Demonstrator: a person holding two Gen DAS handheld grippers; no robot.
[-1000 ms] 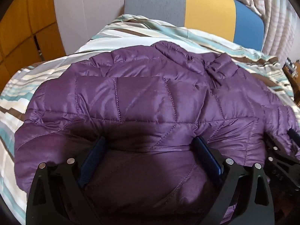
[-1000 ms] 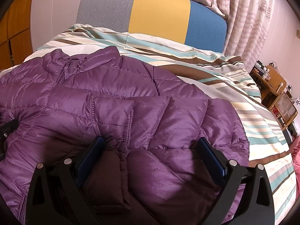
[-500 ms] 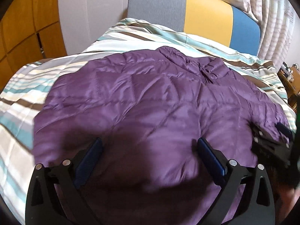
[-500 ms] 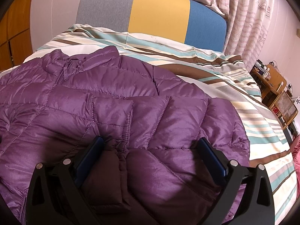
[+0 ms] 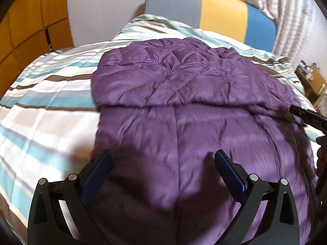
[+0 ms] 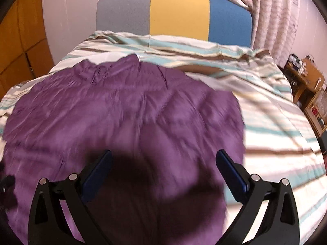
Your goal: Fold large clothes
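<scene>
**On the striped bed, a puffy jacket that may not stay folded**

Across the bed (image 6: 271, 134), the purple quilted jacket (image 5: 184, 94) lies spread over the striped cover, its upper part doubled over the lower along a soft crosswise edge in the left wrist view. Both views are blurred, so fine detail of seams and sleeves cannot be read.

The left hand-held gripper (image 5: 161, 163) hovers above the near part of the jacket with its jaws spread wide and nothing between them. The right hand-held gripper (image 6: 163, 163) stands equally wide and empty over the jacket's right side, close to where the fabric ends and the bedding begins. A dark tip of it also shows at the right edge of the left wrist view.

The main risk, as I judge it, is the padding: slick, springy fabric tends to push a fold back open once released. A pinch taken too shallow could catch only the top layer, dragging it off the layer beneath and skewing the fold. Uneven pulls from the two sides could twist the garment, and the soft bedding gives little to press against, so the striped cover may bunch up with it.
</scene>
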